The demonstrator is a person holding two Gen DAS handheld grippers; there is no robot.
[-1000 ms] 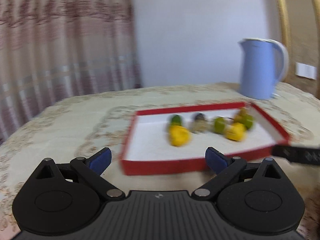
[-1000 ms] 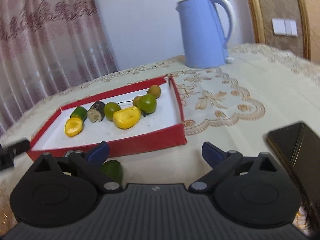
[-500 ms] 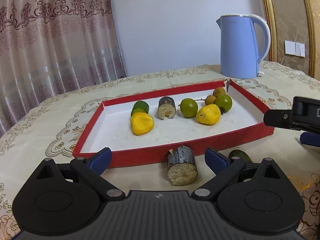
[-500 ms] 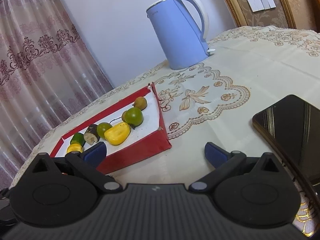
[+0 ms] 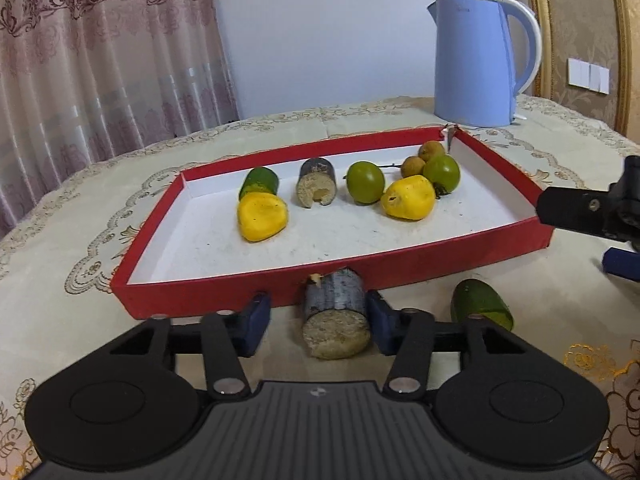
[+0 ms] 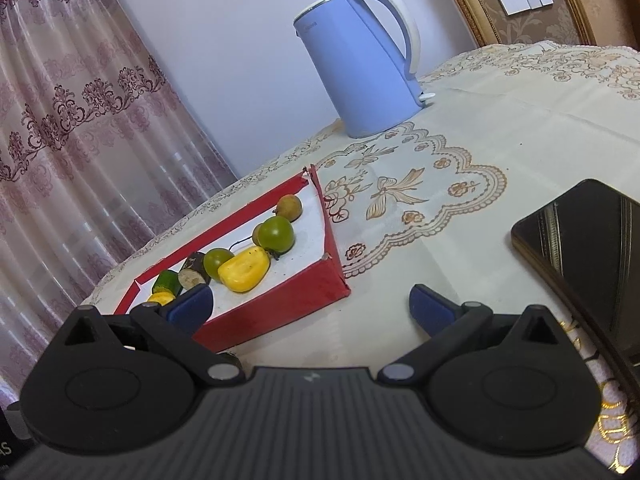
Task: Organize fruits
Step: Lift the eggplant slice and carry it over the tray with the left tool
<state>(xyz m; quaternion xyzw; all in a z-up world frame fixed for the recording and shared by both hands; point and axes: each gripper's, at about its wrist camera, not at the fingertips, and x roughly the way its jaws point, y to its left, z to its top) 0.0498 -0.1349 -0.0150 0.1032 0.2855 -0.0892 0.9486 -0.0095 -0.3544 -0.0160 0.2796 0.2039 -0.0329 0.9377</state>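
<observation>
Left wrist view: the left gripper has its blue pads partly closed around a short sugarcane piece lying on the tablecloth; the right pad sits against its side, the left pad stands a little apart. The piece lies with its long axis running away from the camera, its pale cut end facing the gripper body and its far end against the front wall of the red tray. Just right of it lies a green cut fruit, outside the tray. Inside the tray are two yellow pieces, another cane stub with its cut end toward the camera, green fruits and small brown ones. A blue kettle stands beyond.

Right wrist view: the right gripper is spread wide and holds nothing, near the tray's corner, with a dark phone to its right.
</observation>
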